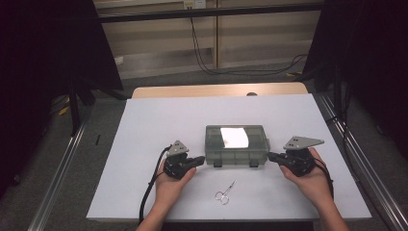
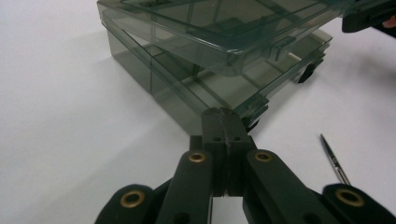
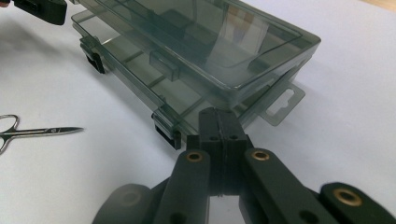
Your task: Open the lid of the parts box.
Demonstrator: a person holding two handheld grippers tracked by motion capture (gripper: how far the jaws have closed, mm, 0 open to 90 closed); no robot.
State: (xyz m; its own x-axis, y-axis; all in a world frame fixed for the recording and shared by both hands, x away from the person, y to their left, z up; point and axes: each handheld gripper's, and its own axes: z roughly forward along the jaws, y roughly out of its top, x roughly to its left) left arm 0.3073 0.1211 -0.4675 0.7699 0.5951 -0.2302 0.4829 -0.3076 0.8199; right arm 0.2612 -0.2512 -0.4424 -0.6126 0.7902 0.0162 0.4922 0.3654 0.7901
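A smoky see-through compartment box (image 1: 235, 144) lies in the middle of the white tabletop (image 1: 144, 139). In the gripper views its lid (image 2: 219, 28) stands slightly raised above the base (image 3: 140, 60). My left gripper (image 1: 201, 160) is shut, its tips against the box's near left corner (image 2: 252, 105). My right gripper (image 1: 270, 156) is shut too, tips at the near right corner, beside a black latch (image 3: 167, 133). Small steel scissors (image 1: 225, 192) lie on the table in front of the box, between my hands.
A hang tab (image 3: 280, 105) sticks out of the box's right end. The wooden table edge (image 1: 216, 90) shows beyond the white sheet. Metal rails (image 1: 62, 163) run along both sides, and cables (image 1: 231, 70) lie on the floor behind.
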